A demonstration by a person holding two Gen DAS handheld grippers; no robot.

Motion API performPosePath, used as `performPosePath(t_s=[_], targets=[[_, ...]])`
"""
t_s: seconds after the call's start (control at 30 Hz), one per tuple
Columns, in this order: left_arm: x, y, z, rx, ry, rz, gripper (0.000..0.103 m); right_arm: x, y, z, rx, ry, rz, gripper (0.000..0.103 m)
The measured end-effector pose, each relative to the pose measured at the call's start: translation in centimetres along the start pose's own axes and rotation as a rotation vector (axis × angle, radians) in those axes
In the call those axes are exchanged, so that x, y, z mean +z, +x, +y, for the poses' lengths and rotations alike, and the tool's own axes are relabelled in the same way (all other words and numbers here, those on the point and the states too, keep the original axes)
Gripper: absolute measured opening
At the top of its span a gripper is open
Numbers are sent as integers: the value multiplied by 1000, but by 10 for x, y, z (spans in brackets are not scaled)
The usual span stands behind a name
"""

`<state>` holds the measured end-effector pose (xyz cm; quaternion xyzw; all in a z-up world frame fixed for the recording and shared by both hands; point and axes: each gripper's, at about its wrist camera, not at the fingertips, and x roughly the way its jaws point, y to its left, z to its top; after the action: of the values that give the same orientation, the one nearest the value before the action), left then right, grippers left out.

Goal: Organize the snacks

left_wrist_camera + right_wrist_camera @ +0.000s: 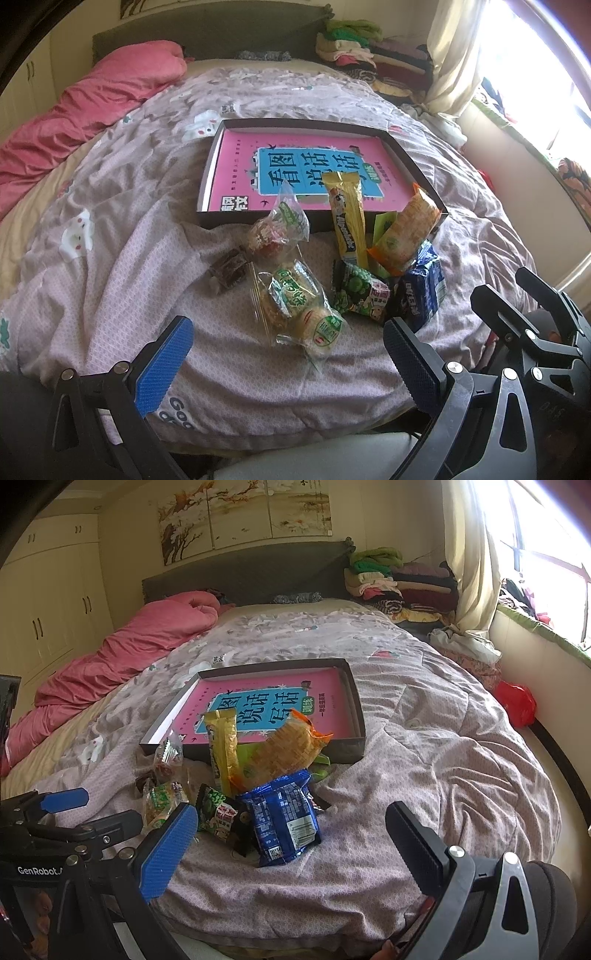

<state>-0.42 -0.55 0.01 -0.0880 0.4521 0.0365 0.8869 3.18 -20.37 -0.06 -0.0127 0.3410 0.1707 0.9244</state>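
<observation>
— Both grippers, left (288, 354) and right (291, 834), gape wide, holding nothing — where are your snacks?
— Heaped on the quilt (424, 775), at the tray's (356, 705) six o'clock.
— Handling?
— Light, crinkly, slippery. Pinch the blue pack (282, 819) across its middle — I'd judge gently.

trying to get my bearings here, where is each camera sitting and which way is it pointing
Left wrist: on the left gripper, low over the near edge of the bed, facing the headboard across the snack pile; its own open fingers frame the view, and the right gripper shows at lower right.
Right wrist: on the right gripper, slightly further right, facing the same way; its open fingers show, with the left gripper at lower left.
Shared: blue packet, yellow stick pack, shallow box, pink duvet.
</observation>
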Motion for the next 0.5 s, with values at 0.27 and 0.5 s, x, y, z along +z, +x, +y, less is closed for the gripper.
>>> performPosePath(t_s=[0.27, 0.5], targets=[[-2, 12, 13, -6, -39, 59, 102, -2, 4, -1, -4, 9, 17, 103], [-7, 27, 21, -38, -76, 126, 102, -3, 19, -11, 5, 59, 80, 103]])
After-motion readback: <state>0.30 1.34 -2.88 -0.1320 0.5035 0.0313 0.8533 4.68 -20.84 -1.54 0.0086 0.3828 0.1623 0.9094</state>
